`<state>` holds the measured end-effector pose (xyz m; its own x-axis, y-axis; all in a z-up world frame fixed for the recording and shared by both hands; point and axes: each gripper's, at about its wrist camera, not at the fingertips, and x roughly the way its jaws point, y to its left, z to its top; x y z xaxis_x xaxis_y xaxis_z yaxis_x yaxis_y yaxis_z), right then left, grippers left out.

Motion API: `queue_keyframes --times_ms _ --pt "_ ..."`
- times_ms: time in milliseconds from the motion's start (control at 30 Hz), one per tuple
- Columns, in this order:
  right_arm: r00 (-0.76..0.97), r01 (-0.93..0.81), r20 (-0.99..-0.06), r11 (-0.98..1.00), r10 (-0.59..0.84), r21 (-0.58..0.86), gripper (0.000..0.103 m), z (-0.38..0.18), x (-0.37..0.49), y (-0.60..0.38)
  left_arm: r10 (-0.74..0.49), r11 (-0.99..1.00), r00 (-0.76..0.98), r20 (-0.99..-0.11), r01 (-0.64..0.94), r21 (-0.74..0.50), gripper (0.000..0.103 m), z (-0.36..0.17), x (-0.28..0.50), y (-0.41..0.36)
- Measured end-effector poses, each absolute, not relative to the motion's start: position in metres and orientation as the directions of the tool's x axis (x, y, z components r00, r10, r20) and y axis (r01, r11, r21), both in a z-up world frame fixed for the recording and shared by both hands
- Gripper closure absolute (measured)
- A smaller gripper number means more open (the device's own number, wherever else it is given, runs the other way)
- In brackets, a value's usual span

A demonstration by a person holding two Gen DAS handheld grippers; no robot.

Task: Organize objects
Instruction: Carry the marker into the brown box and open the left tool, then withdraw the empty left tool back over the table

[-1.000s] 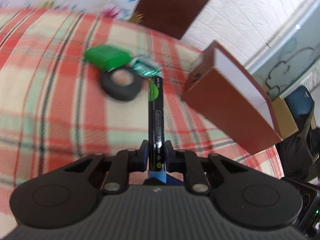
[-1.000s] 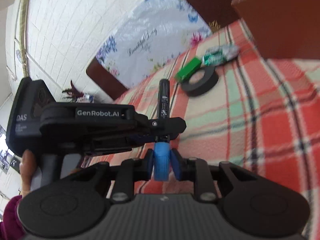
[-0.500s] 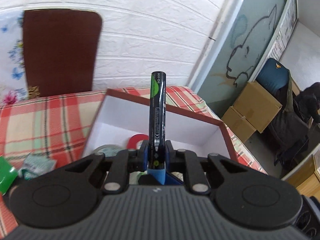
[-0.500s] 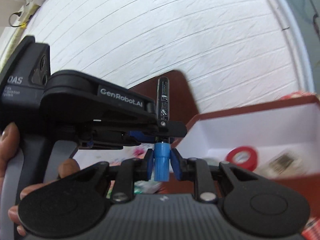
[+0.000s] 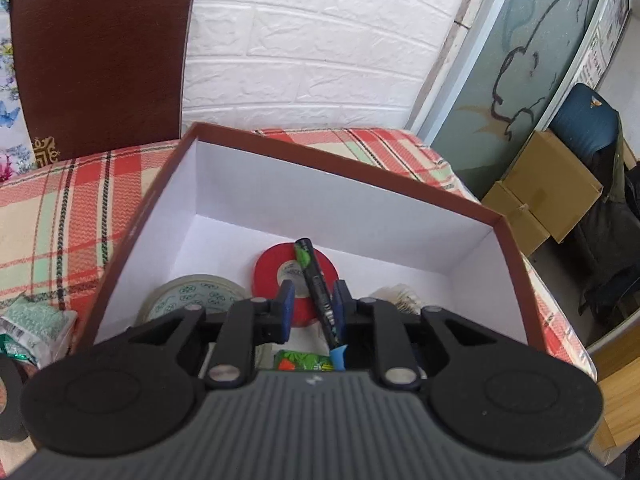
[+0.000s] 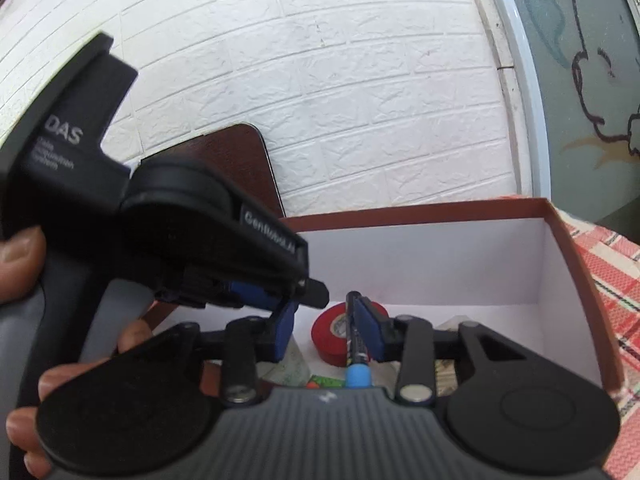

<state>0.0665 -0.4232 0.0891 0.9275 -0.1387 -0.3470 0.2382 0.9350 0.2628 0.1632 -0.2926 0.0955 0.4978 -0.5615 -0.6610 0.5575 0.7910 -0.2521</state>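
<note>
Table: covered by a red, green and cream plaid cloth; it carries the box.
Chair: dark brown back, standing behind the table against the white brick wall.
Box: open, reddish-brown outside, white inside; both grippers hang over its opening.
Left gripper: fingers spread apart, blue pads facing each other above the box's contents; in the right wrist view a hand holds its handle.
Right gripper: fingers spread wide over the box.
Patterned tape roll: pale, lying flat on the box floor toward the left wall.
Red tape roll: lying on the box floor near the middle, just beside the patterned roll.
Marker: black barrel with a green band and blue end, tilted between the left gripper's spread pads, leaning against the right pad, inside the box above the red roll; whether it rests on anything cannot be told.
Green packet: on the box floor, close under the left gripper.
</note>
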Motion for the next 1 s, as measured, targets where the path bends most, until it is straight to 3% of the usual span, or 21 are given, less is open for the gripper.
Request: queue_keyframes --times_ms 233,400,767,1000 --pt "0.957 0.231 -0.222 0.956 -0.189 0.183 0.063 0.096 0.019 -0.386 -0.580 0.782 0.588 -0.563 0.597 -0.182 0.075 0.117 0.121 -0.249" --pt "0.972 0.181 -0.169 0.981 -0.167 0.075 0.061 0.090 -0.013 -0.344 -0.539 0.810 0.629 -0.560 0.571 -0.138 0.075 0.107 0.094 -0.206" --pt "0.894 -0.039 -0.443 0.996 0.068 0.075 0.059 0.052 0.005 -0.281 -0.288 0.936 0.637 -0.715 0.344 -0.070 0.075 0.030 0.091 -0.099" --pt "0.810 -0.132 -0.571 0.990 0.134 0.044 0.052 0.039 0.028 -0.245 -0.117 0.991 0.724 -0.680 0.131 -0.030 0.075 0.017 0.106 -0.022"
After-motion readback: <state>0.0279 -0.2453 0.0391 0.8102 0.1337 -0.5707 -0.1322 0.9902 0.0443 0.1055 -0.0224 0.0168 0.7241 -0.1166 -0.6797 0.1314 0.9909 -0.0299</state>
